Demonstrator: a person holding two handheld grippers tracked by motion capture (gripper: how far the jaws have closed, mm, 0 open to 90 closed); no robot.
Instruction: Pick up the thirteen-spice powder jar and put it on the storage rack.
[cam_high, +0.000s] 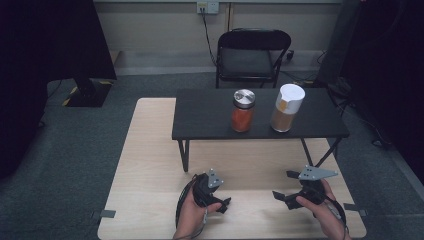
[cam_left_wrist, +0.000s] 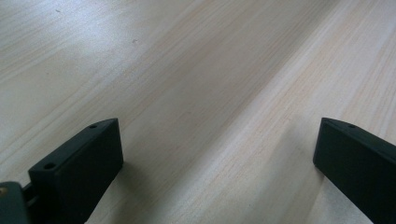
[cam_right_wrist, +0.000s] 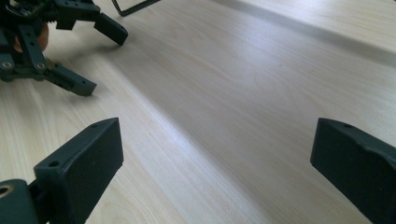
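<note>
**Both tongs wide apart over bare wood, two jars waiting on the black shelf**

The left tongs sit low over the pale wooden surface, held in the person's left hand, and their two black jaws stand wide apart with nothing between them but wood grain. The right tongs are the same: jaws spread, empty, gripped by the right hand near the front right corner of the surface. The two pairs point roughly toward each other, well apart, and from the right gripper view the left tongs show at the upper left, open.

Beyond them a small black shelf on thin metal legs stands on the surface. On it are two jars, near each other: a jar with a silver lid holding something orange-red, and to its right a taller jar with a white lid holding something brown. Behind the surface stands a black folding chair on grey carpet.
</note>
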